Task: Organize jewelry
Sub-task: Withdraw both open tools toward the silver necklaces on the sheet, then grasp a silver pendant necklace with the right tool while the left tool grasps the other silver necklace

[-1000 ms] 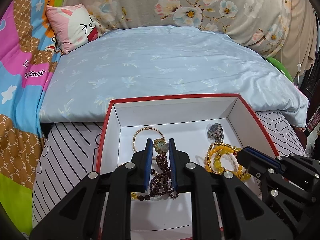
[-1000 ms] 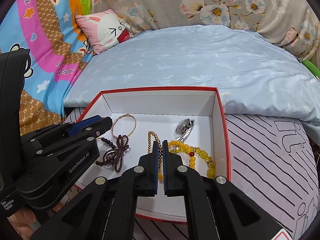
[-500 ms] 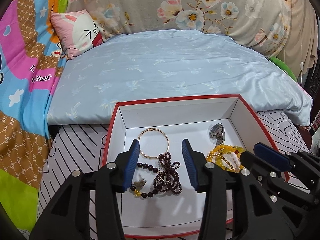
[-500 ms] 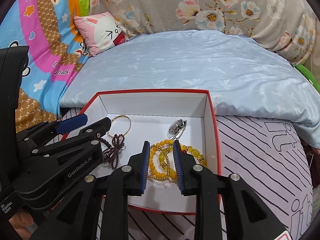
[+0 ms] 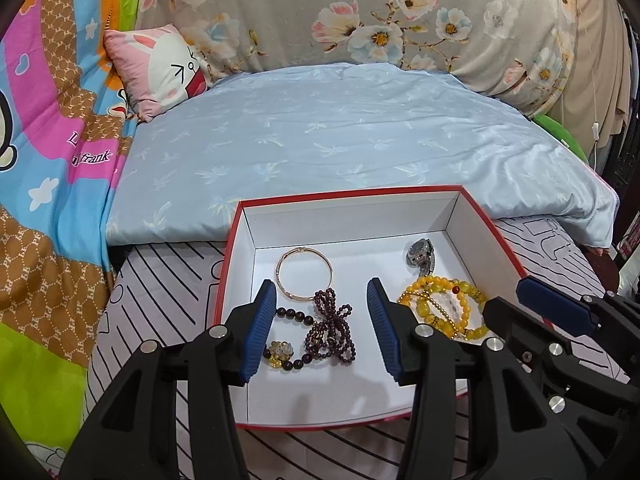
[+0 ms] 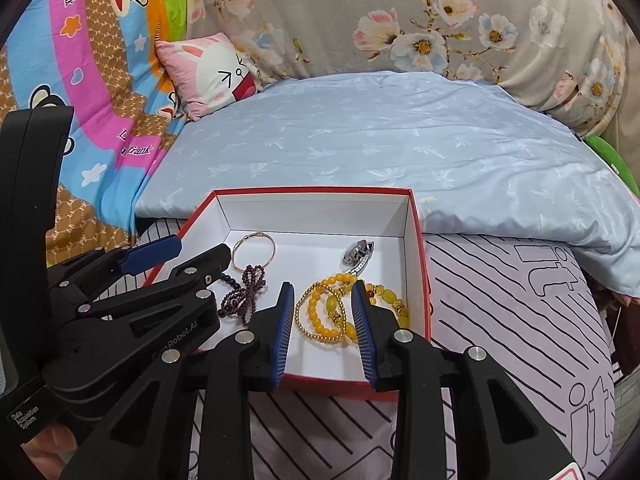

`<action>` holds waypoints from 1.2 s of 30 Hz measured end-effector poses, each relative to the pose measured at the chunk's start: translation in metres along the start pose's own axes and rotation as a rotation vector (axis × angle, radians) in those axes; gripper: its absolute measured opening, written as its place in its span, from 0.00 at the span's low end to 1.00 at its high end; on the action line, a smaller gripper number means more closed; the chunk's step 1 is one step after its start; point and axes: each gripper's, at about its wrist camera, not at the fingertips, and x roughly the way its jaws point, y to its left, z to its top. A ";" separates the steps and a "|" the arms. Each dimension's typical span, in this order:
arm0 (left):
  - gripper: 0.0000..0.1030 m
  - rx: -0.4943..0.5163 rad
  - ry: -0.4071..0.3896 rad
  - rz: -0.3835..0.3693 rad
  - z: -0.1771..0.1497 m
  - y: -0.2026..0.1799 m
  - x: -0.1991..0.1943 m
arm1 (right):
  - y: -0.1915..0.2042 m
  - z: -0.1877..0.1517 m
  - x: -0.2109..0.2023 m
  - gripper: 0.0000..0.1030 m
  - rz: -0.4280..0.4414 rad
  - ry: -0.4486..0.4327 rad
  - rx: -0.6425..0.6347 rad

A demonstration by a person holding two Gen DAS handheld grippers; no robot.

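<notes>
A shallow red-rimmed cardboard box with a white inside [image 5: 240, 240] sits on a striped lilac cloth [image 5: 160, 276], with a pale blue quilt [image 5: 340, 136] beyond it at 12 o'clock. The left gripper [image 5: 322, 300] hangs spread open and empty over the box's near left part. Between its blue pads lie a knotted strand of dark maroon beads [image 5: 330, 326] and, at 11 o'clock from that, a thin gold bangle [image 5: 304, 273]. Only the left wrist view shows the small pale yellow bead cluster [image 5: 280, 350] beside the left pad. The right gripper [image 6: 322, 294] is also released, holding nothing, its pads flanking a pile of yellow bead bracelets [image 6: 326, 312]. A silver wristwatch [image 6: 357, 254] lies at 1 o'clock from the pile. Only the right wrist view shows the person's fingers [image 6: 40, 454] at 7 o'clock.
</notes>
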 end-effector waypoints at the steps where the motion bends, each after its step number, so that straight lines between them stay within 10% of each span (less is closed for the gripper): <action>1: 0.44 0.001 -0.001 -0.001 0.000 0.000 -0.003 | 0.000 -0.001 -0.003 0.29 0.000 -0.001 0.001; 36: 0.51 -0.141 0.131 -0.027 -0.131 0.057 -0.098 | 0.065 -0.135 -0.063 0.25 0.120 0.179 -0.044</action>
